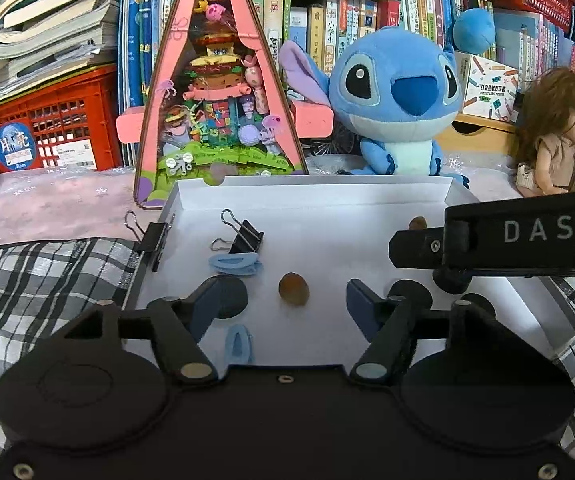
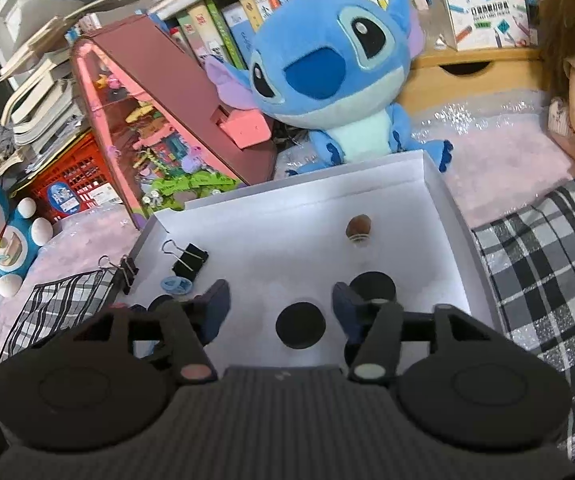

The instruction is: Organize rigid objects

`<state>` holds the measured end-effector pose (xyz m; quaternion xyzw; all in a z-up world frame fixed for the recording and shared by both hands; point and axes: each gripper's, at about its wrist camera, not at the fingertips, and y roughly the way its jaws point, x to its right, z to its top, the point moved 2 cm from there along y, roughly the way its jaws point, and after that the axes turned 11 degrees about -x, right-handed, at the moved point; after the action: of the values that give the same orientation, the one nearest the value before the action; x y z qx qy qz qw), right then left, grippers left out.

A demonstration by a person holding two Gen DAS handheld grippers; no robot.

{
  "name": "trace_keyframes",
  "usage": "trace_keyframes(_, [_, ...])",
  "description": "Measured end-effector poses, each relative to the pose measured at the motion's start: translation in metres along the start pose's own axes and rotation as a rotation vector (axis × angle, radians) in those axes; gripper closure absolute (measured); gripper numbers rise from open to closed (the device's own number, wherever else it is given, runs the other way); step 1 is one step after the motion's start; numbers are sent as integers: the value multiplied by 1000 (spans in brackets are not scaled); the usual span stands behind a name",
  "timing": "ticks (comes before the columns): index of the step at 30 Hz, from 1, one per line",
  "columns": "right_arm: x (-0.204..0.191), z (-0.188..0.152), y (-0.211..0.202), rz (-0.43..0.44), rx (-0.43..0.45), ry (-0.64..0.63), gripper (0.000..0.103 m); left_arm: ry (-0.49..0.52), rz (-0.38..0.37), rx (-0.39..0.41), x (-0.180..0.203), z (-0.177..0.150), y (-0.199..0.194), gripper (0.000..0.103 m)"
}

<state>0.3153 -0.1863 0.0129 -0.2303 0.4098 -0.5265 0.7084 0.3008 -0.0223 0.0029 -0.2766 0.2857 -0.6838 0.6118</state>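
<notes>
Now, on my left wrist view, the left gripper point(image 1: 283, 308) is spread wide over the white tray point(image 1: 315, 196), holding nothing. Between its fingers lies a brown nut point(image 1: 294, 289). A black disc point(image 1: 227, 296) is half hidden behind the left finger, and another disc point(image 1: 410, 295) behind the right one. A blue clip point(image 1: 234, 264) lies beside a black binder clip point(image 1: 243, 236); a second blue clip point(image 1: 239, 345) is partly cut off by my gripper body. The other tool crosses at the right and hides that part of the tray. On the right wrist view, the right gripper point(image 2: 281, 314) is also spread and empty, with a black disc point(image 2: 300, 325) between its fingers. A second disc point(image 2: 372, 285) is partly covered, and a small acorn-like nut point(image 2: 359, 229) sits farther back.
</notes>
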Motion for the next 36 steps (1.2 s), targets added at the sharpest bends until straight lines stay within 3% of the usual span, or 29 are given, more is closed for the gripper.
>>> trace_keyframes(2, [-2,-1,-4,1,9,-18,25,5,0,14,-1,-1,-6,25])
trace_keyframes(10, [-6,-11,-29,-21,66,-75,17,24,-13,40,-3,-6,-34,21])
trace_keyframes(24, [-2,-44,-81,-78,162,-139,11,22,-5,66,-14,-40,-78,19])
trace_keyframes(36, [0,-85,-97,-131,197,-180,10,9,19,78,-20,-75,-102,18])
